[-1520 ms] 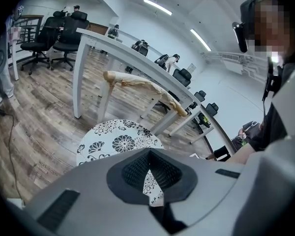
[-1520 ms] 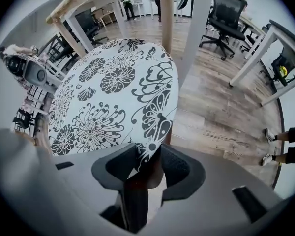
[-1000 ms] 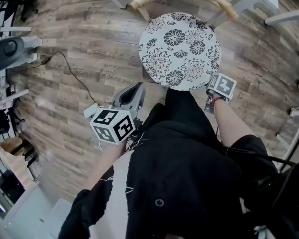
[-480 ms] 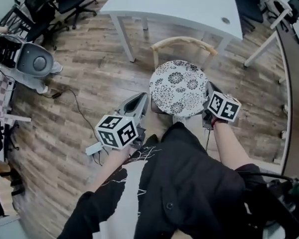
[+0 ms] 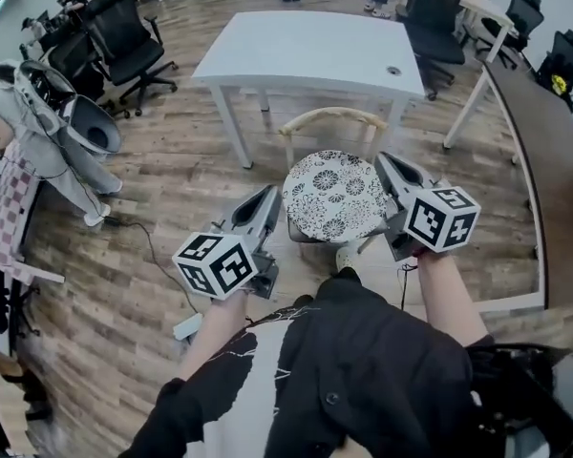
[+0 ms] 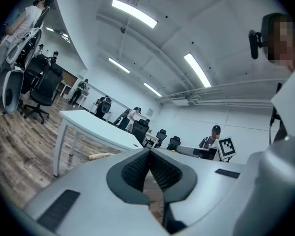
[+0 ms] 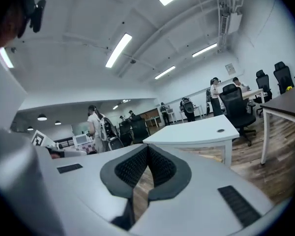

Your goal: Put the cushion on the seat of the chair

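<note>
light: bright, even, cool white, from ceiling strips (image 6: 135,13) seen in both gripper views
shadows: soft and faint, floor (image 5: 172,179) slightly darker under table (image 5: 306,51)
glare: strips clip to pure white, mild sheen on floor
distortion: heavy fisheye in all three views, straight edges bow near frame borders, dark vignette in gripper-view corners
focus: cushion (image 5: 334,197) print crisp at head-view centre; close foreground soft in gripper views, room behind sharper
blur: slight smear toward head-view edges
</note>
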`<state>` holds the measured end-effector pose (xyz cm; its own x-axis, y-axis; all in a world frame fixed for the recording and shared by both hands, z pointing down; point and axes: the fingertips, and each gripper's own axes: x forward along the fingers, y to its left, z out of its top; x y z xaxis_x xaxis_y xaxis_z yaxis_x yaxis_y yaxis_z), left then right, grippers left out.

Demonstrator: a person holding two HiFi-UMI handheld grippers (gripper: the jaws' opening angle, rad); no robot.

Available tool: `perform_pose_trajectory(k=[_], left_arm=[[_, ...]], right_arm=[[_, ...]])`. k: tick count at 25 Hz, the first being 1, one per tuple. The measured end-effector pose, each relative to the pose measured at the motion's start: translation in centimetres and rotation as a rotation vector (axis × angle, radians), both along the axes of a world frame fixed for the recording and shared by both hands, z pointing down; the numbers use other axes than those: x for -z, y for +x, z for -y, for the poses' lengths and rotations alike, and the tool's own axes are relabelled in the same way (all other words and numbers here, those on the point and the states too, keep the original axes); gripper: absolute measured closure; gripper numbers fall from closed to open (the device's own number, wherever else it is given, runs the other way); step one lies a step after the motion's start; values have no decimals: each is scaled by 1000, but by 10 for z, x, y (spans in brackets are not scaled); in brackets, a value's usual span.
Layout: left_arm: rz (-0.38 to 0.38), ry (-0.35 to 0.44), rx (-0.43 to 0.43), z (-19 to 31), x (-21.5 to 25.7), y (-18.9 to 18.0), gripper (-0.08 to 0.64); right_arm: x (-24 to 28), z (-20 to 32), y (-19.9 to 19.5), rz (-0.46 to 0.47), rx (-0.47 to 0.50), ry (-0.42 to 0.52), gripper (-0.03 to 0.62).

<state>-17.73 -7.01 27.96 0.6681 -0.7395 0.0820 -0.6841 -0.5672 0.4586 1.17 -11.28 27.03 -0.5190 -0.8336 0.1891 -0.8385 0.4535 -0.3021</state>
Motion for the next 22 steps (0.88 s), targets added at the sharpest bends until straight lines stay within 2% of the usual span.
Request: perform_pose_trajectory(k=[5,7,15,22], left_arm=[[-7,89,-51,-27,36,21,555],[3,126,-57,-34,49,25,555],[21,152,-27,-54,65,37,555],[3,133,-9,-72,71,61,555]], right_arm=[[53,-36,0,134,43,55,577],[67,-43,0,161,62,70,577],[65,-66,7,-46,109,110,577],[70,-84,32,-56,129,87,577]])
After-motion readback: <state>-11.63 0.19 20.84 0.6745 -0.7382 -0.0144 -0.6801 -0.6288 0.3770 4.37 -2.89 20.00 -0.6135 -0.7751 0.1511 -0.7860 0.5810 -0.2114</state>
